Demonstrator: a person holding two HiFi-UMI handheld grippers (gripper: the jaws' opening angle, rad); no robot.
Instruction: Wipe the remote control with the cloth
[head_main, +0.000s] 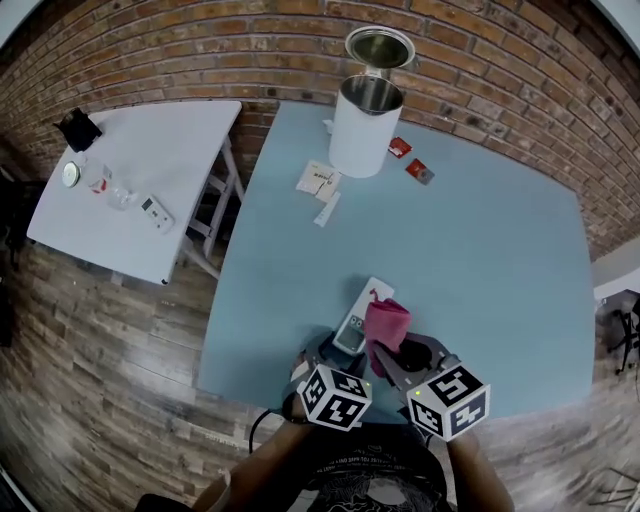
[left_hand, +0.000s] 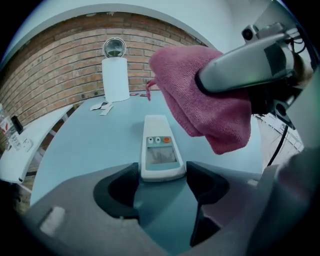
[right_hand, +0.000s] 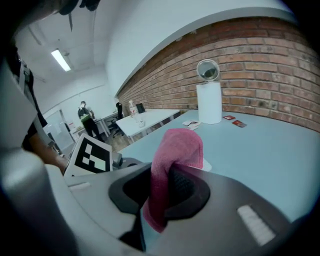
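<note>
1. The remote control (left_hand: 160, 150) lies flat on the blue table (head_main: 480, 260), near its front edge.
2. Its near end sits between the spread jaws of the left gripper (left_hand: 161, 182) (not clamped), which tilts downward.
3. The right gripper (right_hand: 160, 187) pinches the pink cloth (right_hand: 175, 150) just above the remote.

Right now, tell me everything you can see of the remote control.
The remote control is a slim white plastic handset with a grey screen and three small buttons above it, one of them orange. It lies flat, face up, on the light blue table. Its near end sits between the open jaws of the left gripper, which do not press it. The pink cloth, pinched in the right gripper, hangs by its far half; whether they touch cannot be told.
</note>
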